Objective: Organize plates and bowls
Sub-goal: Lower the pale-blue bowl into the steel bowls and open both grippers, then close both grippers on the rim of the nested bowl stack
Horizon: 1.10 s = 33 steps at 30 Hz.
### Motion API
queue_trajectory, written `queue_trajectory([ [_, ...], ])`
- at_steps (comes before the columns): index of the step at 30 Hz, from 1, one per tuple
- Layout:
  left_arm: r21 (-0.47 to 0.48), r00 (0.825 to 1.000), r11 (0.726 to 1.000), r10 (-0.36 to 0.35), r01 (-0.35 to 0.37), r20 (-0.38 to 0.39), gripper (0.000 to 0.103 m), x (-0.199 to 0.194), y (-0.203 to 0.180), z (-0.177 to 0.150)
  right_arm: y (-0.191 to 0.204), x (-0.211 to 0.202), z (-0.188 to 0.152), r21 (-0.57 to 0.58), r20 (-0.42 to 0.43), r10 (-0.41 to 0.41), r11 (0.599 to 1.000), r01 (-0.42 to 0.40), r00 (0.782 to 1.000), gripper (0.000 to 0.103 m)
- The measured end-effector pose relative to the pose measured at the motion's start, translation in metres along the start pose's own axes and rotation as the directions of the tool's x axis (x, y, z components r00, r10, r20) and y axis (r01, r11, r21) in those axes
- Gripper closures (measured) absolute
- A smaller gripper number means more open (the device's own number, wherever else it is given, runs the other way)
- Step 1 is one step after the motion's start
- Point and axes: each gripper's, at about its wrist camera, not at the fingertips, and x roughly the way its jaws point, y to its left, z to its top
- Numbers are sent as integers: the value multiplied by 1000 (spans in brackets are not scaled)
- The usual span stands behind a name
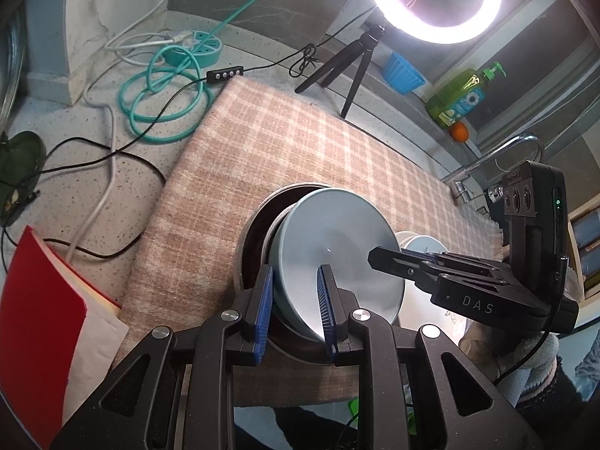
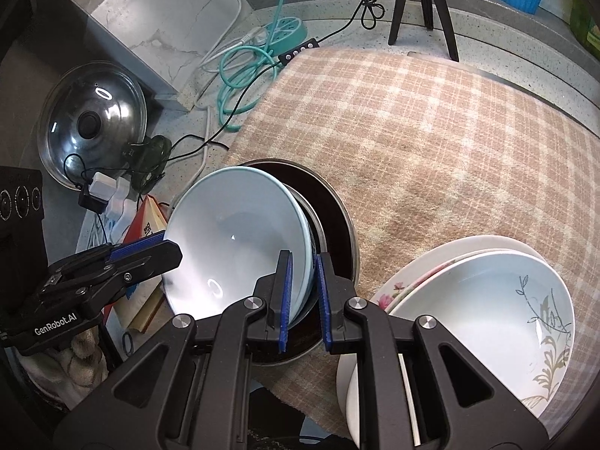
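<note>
Two grippers clamp one pale blue bowl over a dark pan

The left gripper (image 1: 296,307) and right gripper (image 2: 303,300), each nearly shut, pinch opposite rim edges of the pale blue bowl (image 2: 236,236), which stands tilted on edge, hollow facing right, inside a dark metal pan (image 2: 333,210). To the right, two white floral bowls (image 2: 483,318) sit nested. All rest on a checked cloth (image 2: 431,131) over a speckled counter; farther off stand a ring light (image 1: 435,0) and a blue cup (image 1: 403,73).
</note>
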Motion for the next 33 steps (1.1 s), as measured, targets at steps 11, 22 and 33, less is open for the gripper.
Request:
queue_trajectory([
  [11,-5,999,1000,1,-1,49,74,-10,1,4,3,-26,2,-28,101,31,999,-28,994,52],
  [22,-34,996,998,59,-57,61,74,-10,23,-1,-20,-42,-2,46,150,19,999,-26,988,49],
  [33,-28,996,997,79,-78,43,74,-1,26,-10,-45,-32,-18,120,120,19,992,-34,993,58],
])
